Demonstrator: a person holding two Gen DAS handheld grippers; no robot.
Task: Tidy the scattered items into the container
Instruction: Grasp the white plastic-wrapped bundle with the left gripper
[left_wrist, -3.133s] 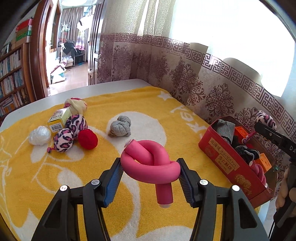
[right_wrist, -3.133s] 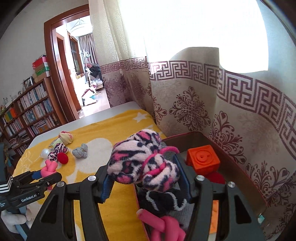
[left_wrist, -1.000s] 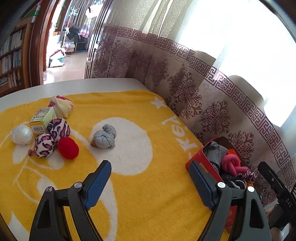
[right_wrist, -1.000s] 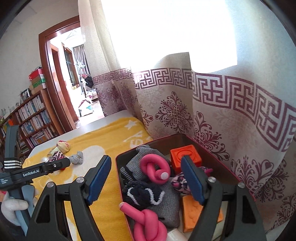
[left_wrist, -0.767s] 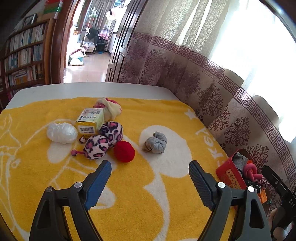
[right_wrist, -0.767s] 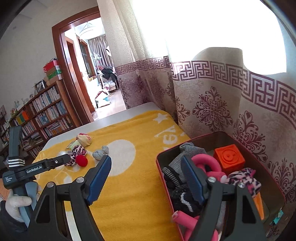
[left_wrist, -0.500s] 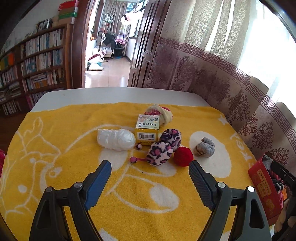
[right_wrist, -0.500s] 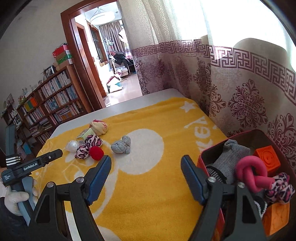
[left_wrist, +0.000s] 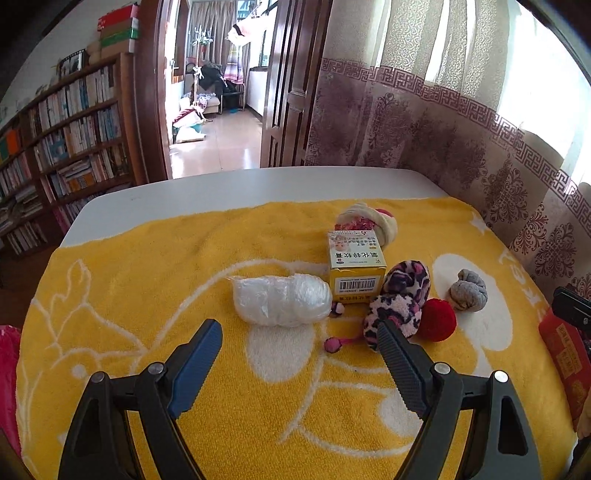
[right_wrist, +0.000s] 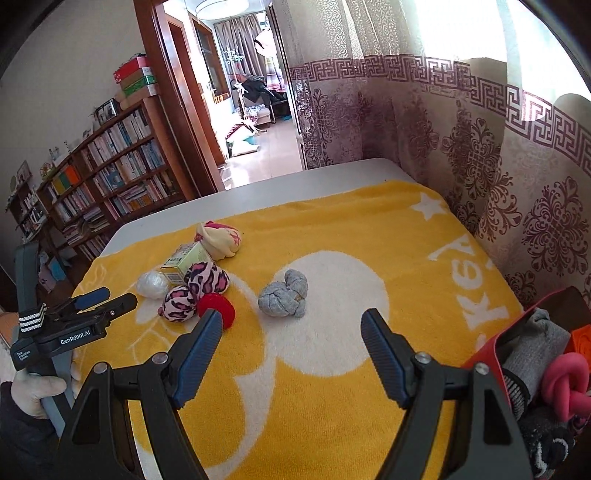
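Scattered on the yellow towel (left_wrist: 147, 266) lie a white plastic-wrapped bundle (left_wrist: 282, 304), a yellow box (left_wrist: 356, 269), a leopard-print sock bundle (left_wrist: 400, 299), a red ball (left_wrist: 437, 319), a grey knotted sock (left_wrist: 467, 293) and a cream bundle (left_wrist: 369, 223). My left gripper (left_wrist: 297, 332) hangs open and empty just short of the white bundle. My right gripper (right_wrist: 291, 325) is open and empty, short of the grey sock (right_wrist: 284, 293) and red ball (right_wrist: 218, 306). The red tin (right_wrist: 517, 332) at the right holds a pink foam knot (right_wrist: 567, 384) and socks.
A patterned curtain (right_wrist: 480, 166) runs along the towel's right side. The bare white table (left_wrist: 221, 192) ends beyond the towel, with a doorway and bookshelves (left_wrist: 66, 140) behind. A gloved hand (right_wrist: 37, 391) holds the left gripper (right_wrist: 110, 299) at the towel's left edge.
Both views have swung left from the tin to the pile of items and come closer to it. The pink knot and leopard sock held earlier now lie in the tin. Both jaws stayed open.
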